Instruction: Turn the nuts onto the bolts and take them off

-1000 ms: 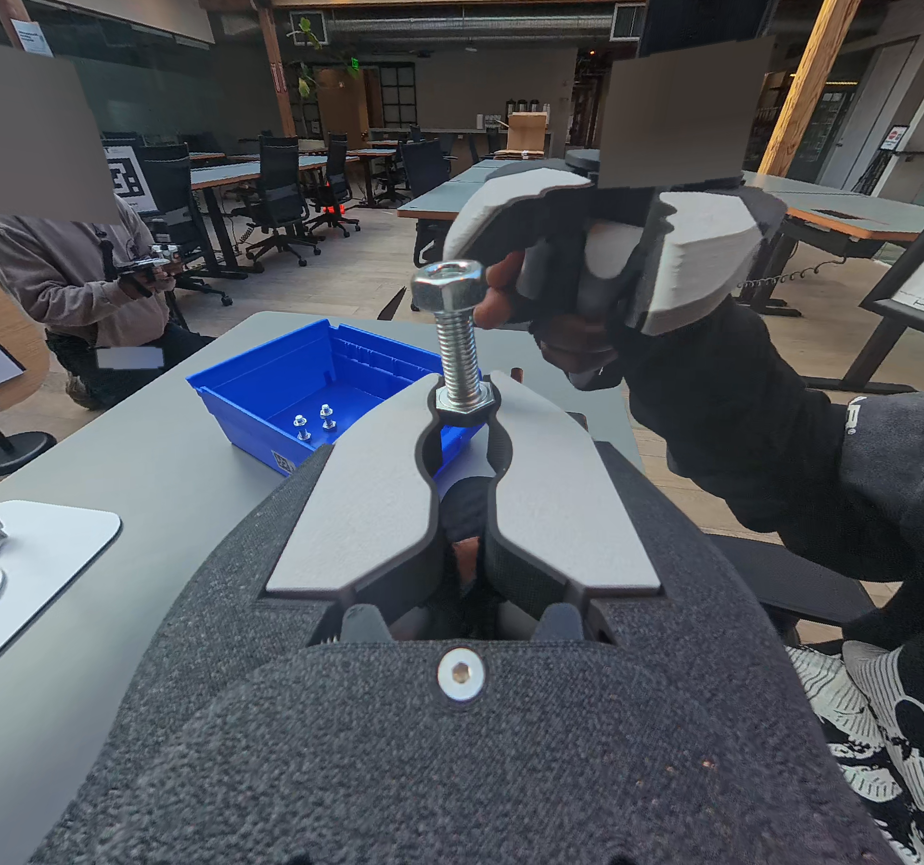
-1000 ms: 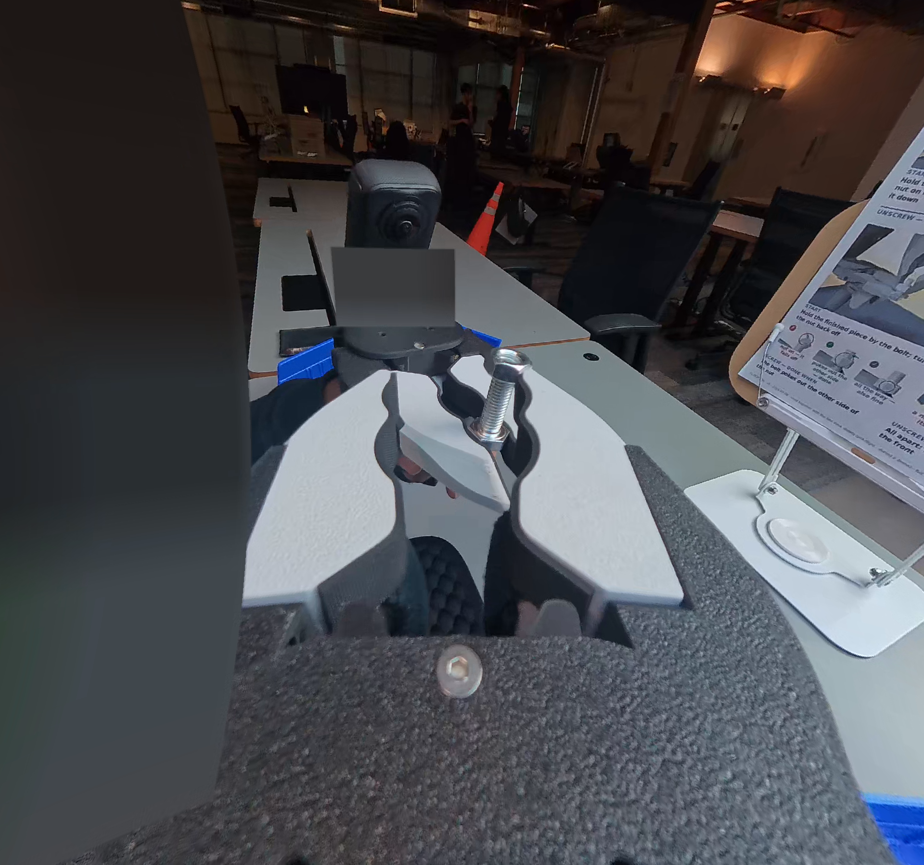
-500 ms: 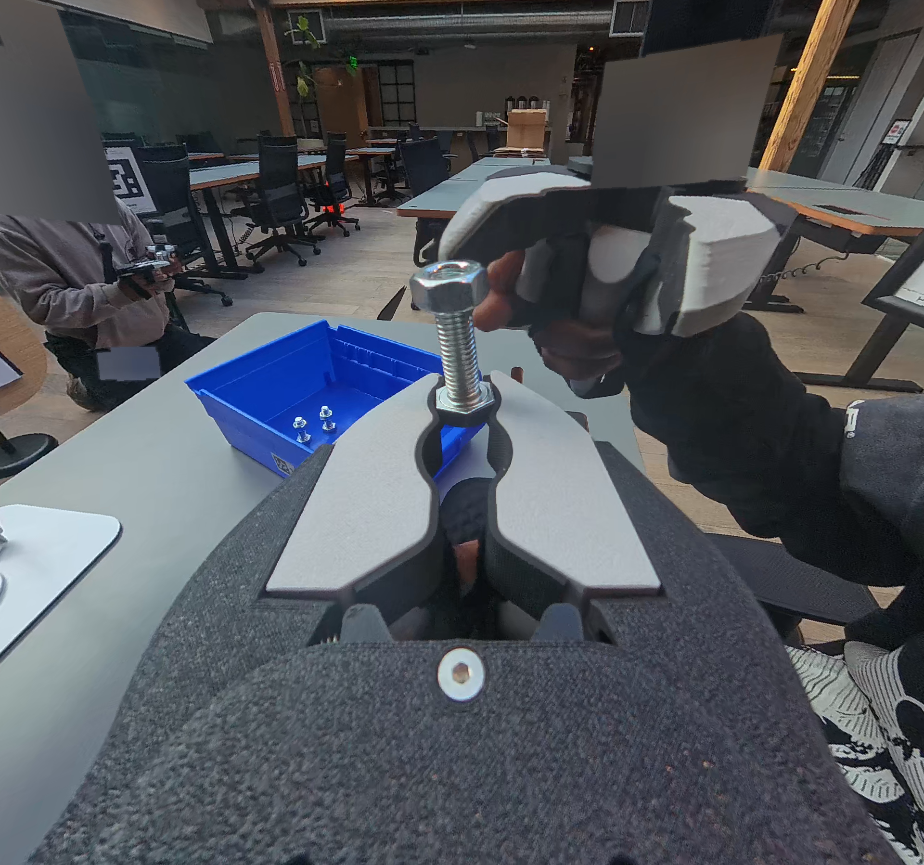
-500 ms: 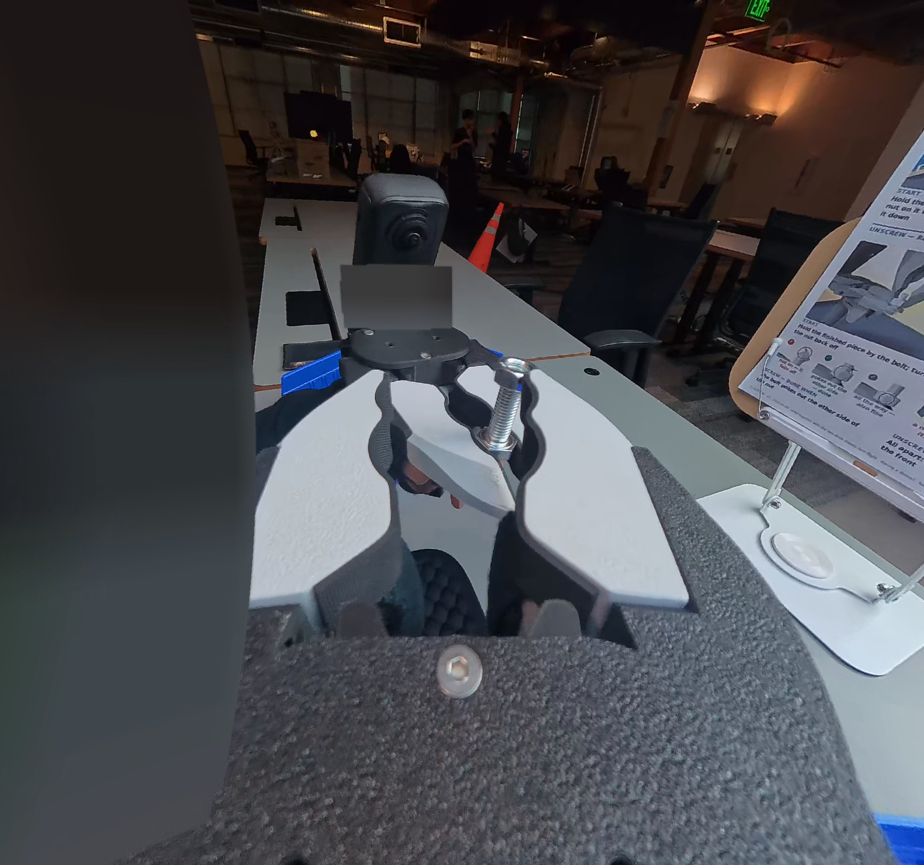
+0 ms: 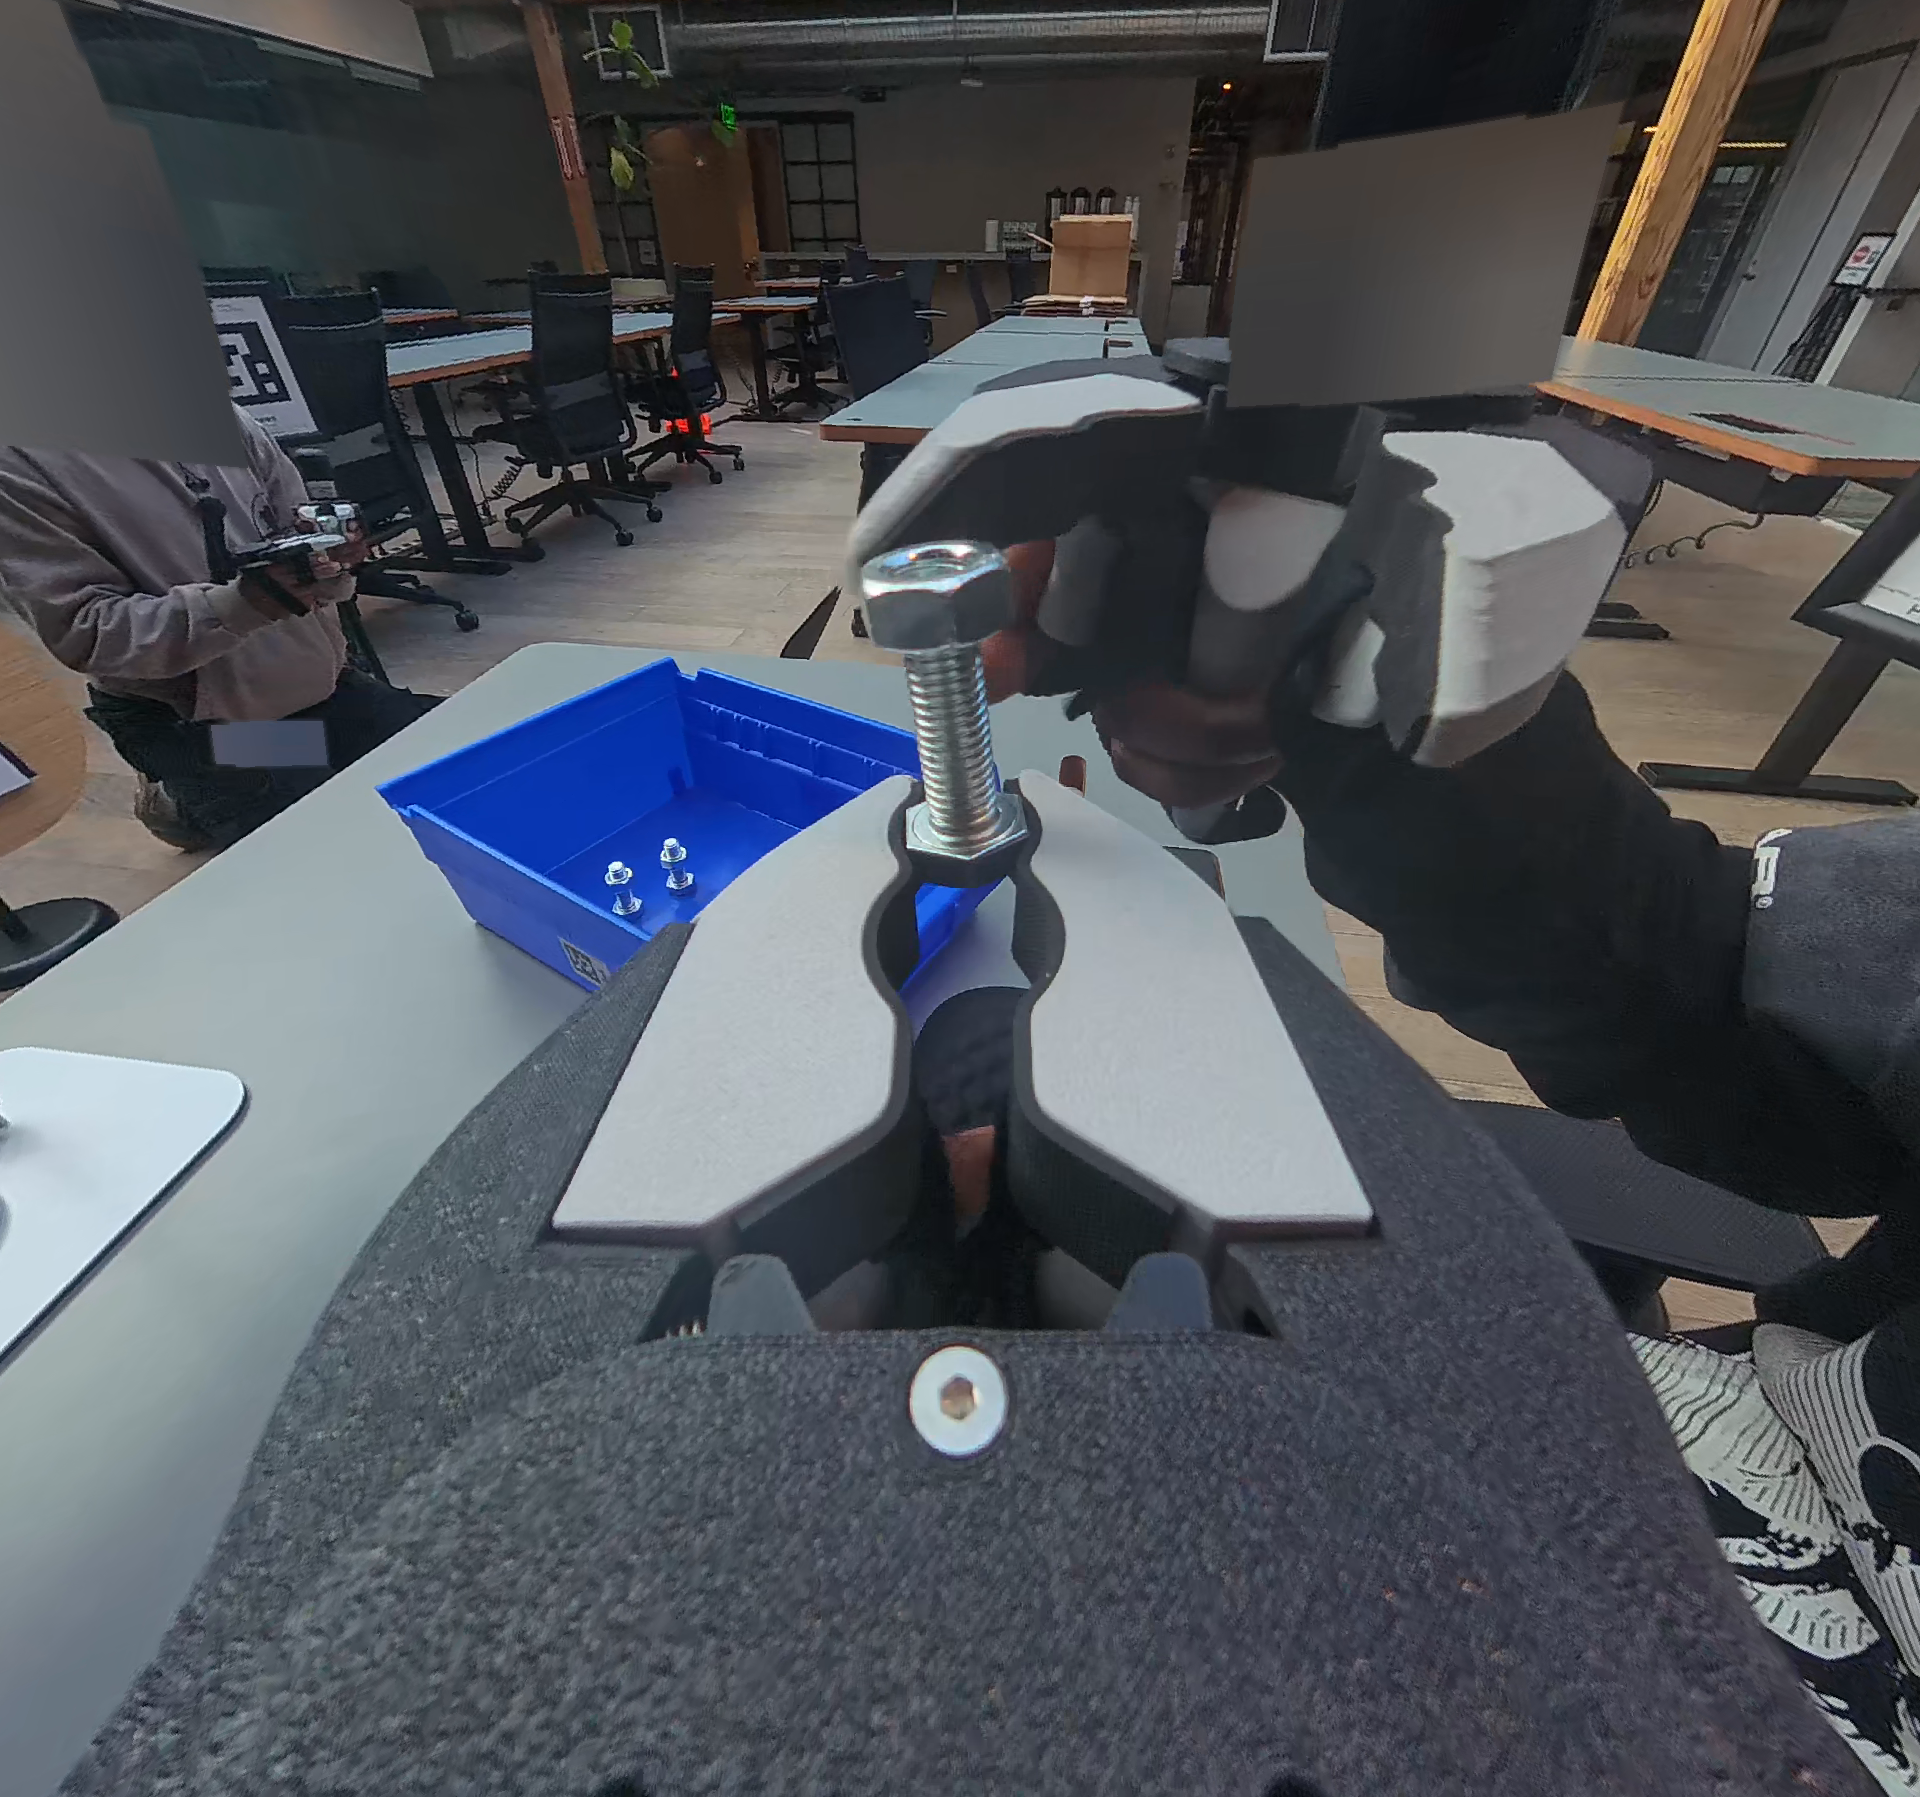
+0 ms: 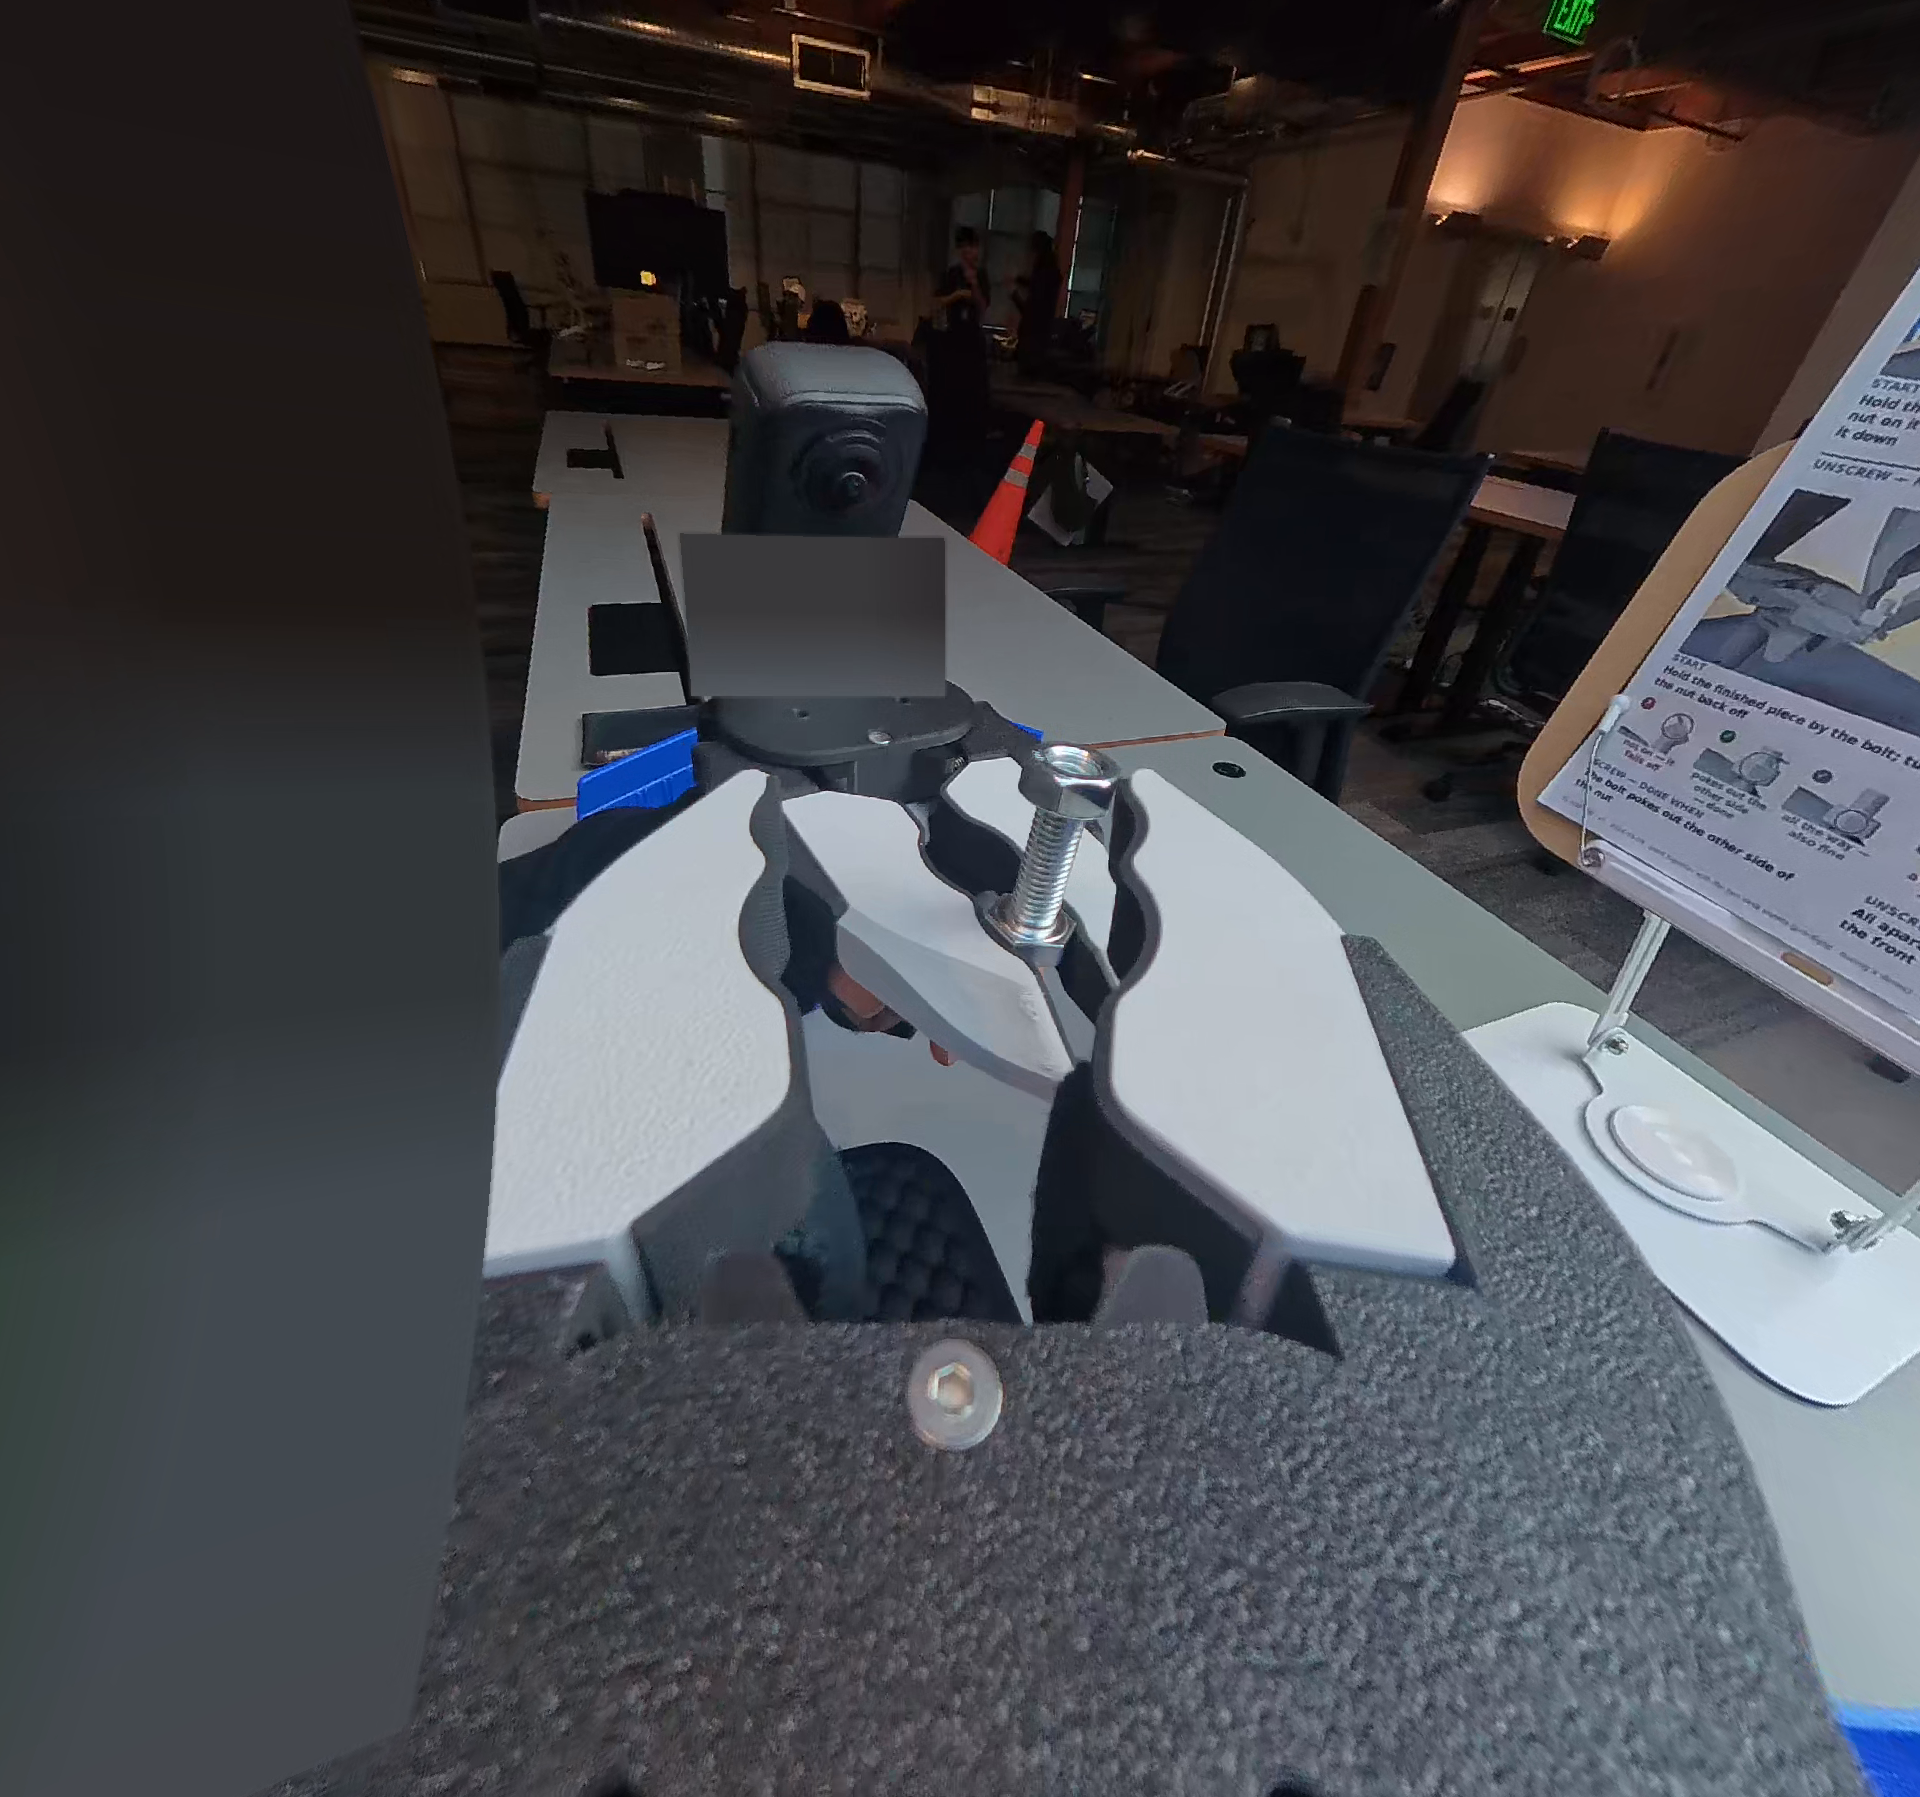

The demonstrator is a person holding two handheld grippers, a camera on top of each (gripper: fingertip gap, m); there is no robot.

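The left claw is seen closed on a hexagonal part at the lower end of a threaded bolt; whether that part is the nut or the bolt head cannot be told. The bolt is held upright, slightly tilted, above the near edge of the grey tabletop. A second hexagonal piece, with a hole showing in its top face, is seated at the upper end of the thread.

The right claw is noted with its fingers apart. In the right wrist view the upper hexagonal piece lies just inside the claw's right finger; contact cannot be confirmed. The claw's left finger stands well clear of the bolt. In the left wrist view, the right claw is seen just behind and to the right of the bolt's upper end, carried by a black-gloved hand.

A blue bin is recorded on the tabletop, behind and to the left of the bolt. Two small bolt-and-nut assemblies are standing upright in it, close together on its floor.

A white stand base carrying an instruction sheet is observed on the tabletop to the right of the bolt in the right wrist view. An orange cone is visible far behind the bolt. A seated person is noted well to the left of the bin, beyond the tabletop.
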